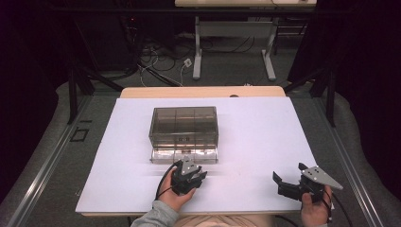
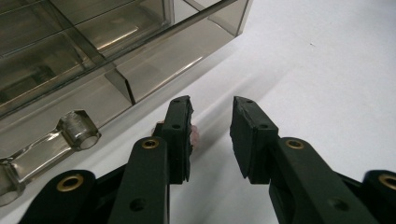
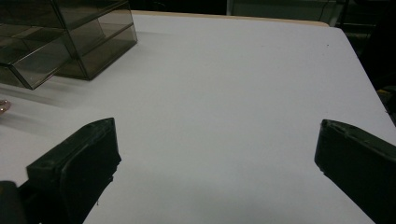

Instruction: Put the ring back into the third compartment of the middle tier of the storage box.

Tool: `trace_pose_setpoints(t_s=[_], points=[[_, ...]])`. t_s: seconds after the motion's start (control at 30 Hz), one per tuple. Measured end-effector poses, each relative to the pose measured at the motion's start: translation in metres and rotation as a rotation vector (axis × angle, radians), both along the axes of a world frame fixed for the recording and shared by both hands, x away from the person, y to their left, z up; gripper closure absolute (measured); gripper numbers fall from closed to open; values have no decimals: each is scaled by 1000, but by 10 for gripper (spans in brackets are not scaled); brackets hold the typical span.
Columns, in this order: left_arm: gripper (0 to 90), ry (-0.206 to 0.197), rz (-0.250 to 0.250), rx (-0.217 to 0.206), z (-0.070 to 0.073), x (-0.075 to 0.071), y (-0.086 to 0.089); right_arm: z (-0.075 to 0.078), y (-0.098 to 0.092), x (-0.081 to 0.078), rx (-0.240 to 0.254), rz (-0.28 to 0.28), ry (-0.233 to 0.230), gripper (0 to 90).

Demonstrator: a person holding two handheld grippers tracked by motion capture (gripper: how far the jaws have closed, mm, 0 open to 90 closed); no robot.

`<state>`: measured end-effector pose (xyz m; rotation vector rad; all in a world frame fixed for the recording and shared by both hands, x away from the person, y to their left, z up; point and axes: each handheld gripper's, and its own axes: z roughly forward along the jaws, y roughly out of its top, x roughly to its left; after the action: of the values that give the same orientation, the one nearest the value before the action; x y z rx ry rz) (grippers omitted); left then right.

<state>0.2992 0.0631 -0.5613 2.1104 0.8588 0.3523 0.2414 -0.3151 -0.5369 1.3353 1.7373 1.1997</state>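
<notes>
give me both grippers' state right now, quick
left gripper: fingers partly open, nothing held between them
right gripper: fingers wide open, holding nothing

We cannot identify the small pink thing (image 2: pixel 194 135) half hidden behind a jaw of the left gripper (image 2: pixel 212 105). The drawer box (image 2: pixel 93 51) runs off the frame's top and left. A coppery object (image 3: pixel 3 106) is cut by the right gripper view's left edge.

One smoky clear drawer box (image 1: pixel 184 128), one small pink thing (image 2: pixel 194 136), two tongs, all on one desk (image 1: pixel 265 127).
</notes>
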Motion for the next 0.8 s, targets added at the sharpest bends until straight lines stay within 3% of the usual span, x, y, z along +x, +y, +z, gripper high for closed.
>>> trace_pose_setpoints(t_s=[0.8], points=[[730, 74, 21, 8, -4, 9, 1, -1, 0, 1, 1, 3, 14, 0]])
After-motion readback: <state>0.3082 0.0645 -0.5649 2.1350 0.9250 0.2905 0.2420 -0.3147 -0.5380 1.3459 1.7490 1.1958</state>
